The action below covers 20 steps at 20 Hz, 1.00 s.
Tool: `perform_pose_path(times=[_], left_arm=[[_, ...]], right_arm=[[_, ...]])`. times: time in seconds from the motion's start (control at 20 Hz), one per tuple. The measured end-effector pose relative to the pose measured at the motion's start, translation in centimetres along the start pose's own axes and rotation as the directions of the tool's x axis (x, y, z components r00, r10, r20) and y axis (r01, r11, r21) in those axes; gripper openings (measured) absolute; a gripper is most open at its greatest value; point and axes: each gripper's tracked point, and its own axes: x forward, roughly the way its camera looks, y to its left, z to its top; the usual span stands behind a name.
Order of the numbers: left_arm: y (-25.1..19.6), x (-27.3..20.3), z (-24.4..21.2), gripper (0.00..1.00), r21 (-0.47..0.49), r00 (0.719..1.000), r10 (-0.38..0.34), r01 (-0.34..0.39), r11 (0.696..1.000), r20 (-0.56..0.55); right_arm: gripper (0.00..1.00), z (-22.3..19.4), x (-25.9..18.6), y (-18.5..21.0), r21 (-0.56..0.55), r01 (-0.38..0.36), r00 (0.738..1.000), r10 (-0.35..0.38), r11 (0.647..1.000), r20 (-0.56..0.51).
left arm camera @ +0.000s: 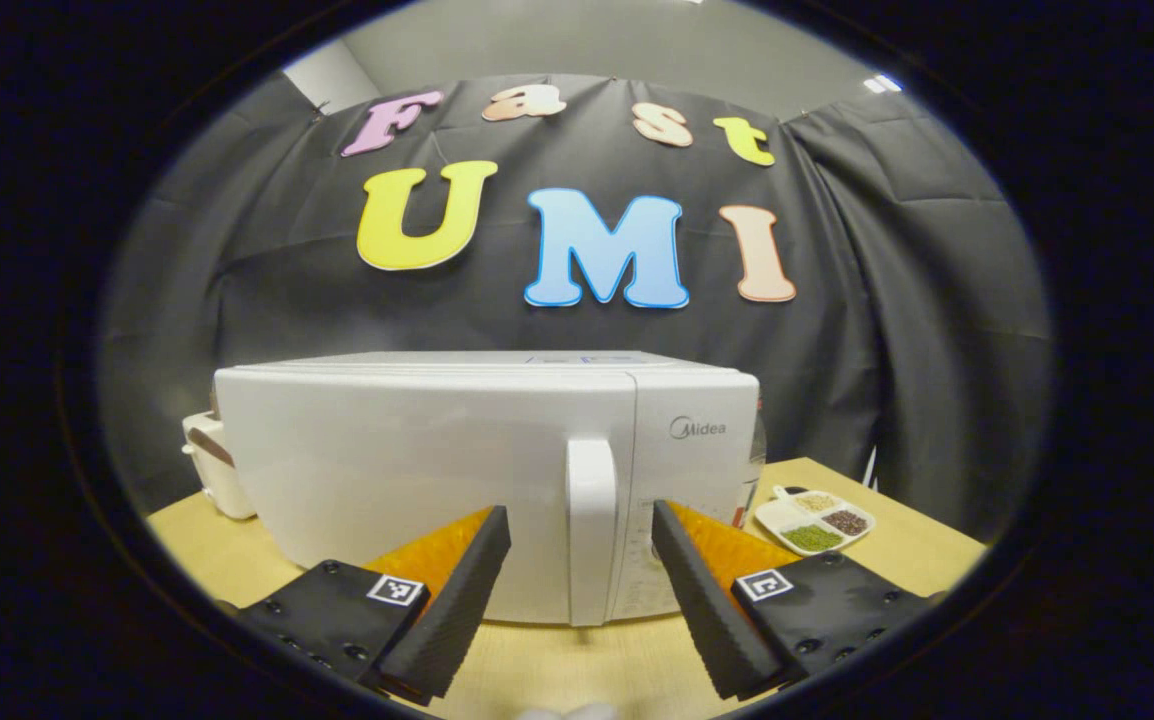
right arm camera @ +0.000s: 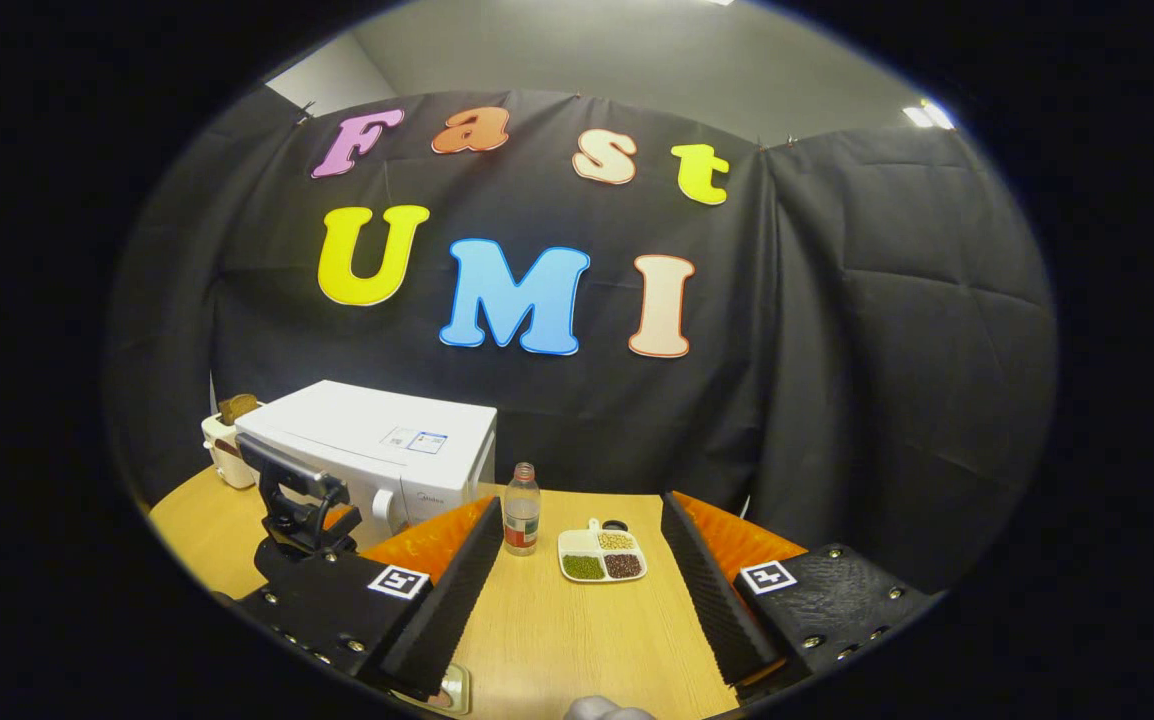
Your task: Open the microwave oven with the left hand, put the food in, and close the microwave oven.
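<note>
The white microwave (left arm camera: 417, 470) stands on the wooden table with its door closed. Its upright white handle (left arm camera: 592, 520) rises between the fingers of my left gripper (left arm camera: 580, 540), which is open, its pads apart from the handle on both sides. The food, a white divided dish of grains and beans (right arm camera: 602, 556), lies on the table to the right of the microwave (right arm camera: 377, 440). My right gripper (right arm camera: 582, 515) is open and empty, held back from the dish (left arm camera: 815, 520). In the right gripper view the left gripper (right arm camera: 299, 505) hangs in front of the microwave door.
A clear bottle with a label (right arm camera: 522, 510) stands between the microwave and the dish. A white toaster-like appliance (right arm camera: 224, 447) sits behind the microwave's left side. Bare table top (right arm camera: 587, 630) stretches in front of the dish. Black cloth walls close the back.
</note>
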Motion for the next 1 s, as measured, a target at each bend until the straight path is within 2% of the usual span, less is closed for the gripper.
perform_pose_path(times=[0.05,0.25,0.35,0.5,0.55,0.6,0.65,0.8,1.0], left_arm=[[0.0,0.3,-0.2,0.99,0.003,1.000,0.000,0.000,1.000,-0.002],[-0.4,0.6,0.1,0.96,0.002,1.000,-0.003,0.003,1.000,0.017],[-0.9,0.8,-0.5,0.72,0.000,1.000,-0.023,0.023,1.000,0.002],[-1.1,0.9,-0.7,0.37,0.042,1.000,-0.013,0.012,0.999,0.015],[-1.2,0.9,-0.5,0.34,0.044,1.000,-0.016,0.015,0.999,0.021],[-1.1,0.8,-0.6,0.37,0.044,0.999,-0.019,0.018,0.999,0.027],[-1.0,0.6,-0.5,0.31,0.042,0.999,-0.025,0.024,0.999,0.028],[-0.9,0.9,-0.5,0.28,0.031,0.999,-0.032,0.031,0.999,0.022],[-0.9,0.8,-0.4,0.26,0.020,0.999,-0.051,0.051,0.999,0.005]], right_arm=[[0.97,-0.2,0.2,-0.1,0.002,-0.001,1.000,0.001,1.000,-0.007],[0.97,-1.1,0.8,-0.3,0.011,-0.010,1.000,0.010,1.000,-0.021],[0.97,-1.4,1.1,-0.3,0.007,-0.010,1.000,0.011,1.000,-0.026],[0.97,-2.0,1.1,-0.3,0.005,-0.017,0.999,0.018,1.000,-0.031],[0.97,-2.1,1.2,-0.3,0.005,-0.018,0.999,0.018,1.000,-0.033],[0.97,-2.5,1.2,-0.3,0.007,-0.021,0.999,0.022,1.000,-0.039],[0.97,-2.6,1.2,-0.1,0.008,-0.025,0.999,0.025,1.000,-0.043],[0.97,-3.1,0.9,0.0,0.009,-0.031,0.998,0.031,0.999,-0.052],[0.97,-3.2,0.3,0.3,0.001,-0.039,0.998,0.039,0.999,-0.050]])
